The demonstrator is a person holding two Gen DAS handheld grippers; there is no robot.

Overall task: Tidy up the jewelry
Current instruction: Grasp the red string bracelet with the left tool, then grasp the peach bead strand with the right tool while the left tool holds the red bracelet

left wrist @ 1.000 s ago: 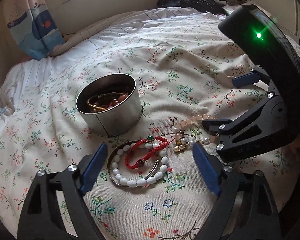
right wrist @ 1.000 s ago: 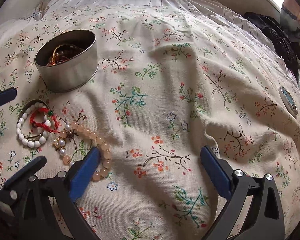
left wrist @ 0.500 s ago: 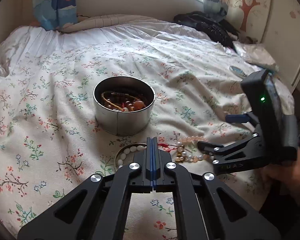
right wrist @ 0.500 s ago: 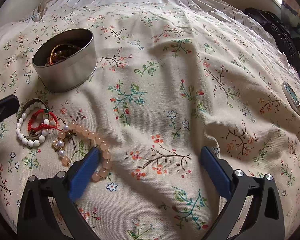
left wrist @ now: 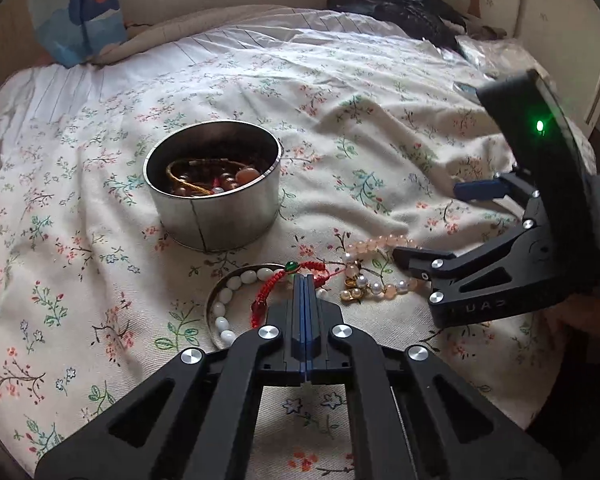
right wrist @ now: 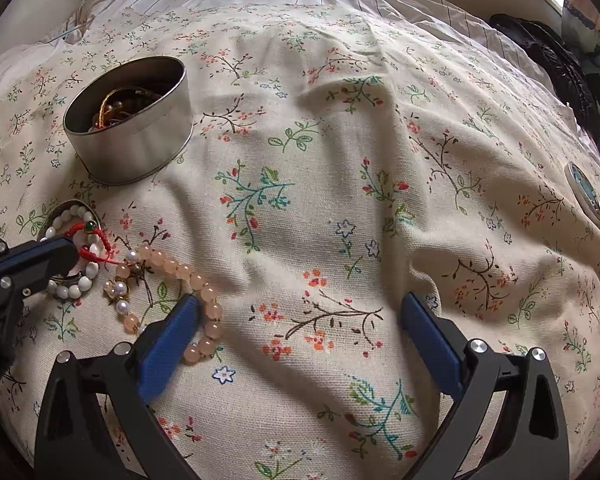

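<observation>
Steel tin (left wrist: 216,200): on the floral bed cover (left wrist: 380,160), already holding beads and cord.
Left gripper (left wrist: 305,284): jaws closed flat, tips at the red cord bracelet (left wrist: 276,284); whether the cord is pinched, I cannot tell.
White bead bracelet (left wrist: 228,300): at 6 o'clock from the tin.
Pink bead strand (right wrist: 188,280): at 3 o'clock of the white beads.
Right gripper (right wrist: 300,328): wide open, holding nothing, left finger beside the pink strand.

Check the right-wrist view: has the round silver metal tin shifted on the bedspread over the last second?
No. The round silver metal tin sits by the same printed twigs on the floral bedspread; its slight drift in frame is only camera motion.
</observation>
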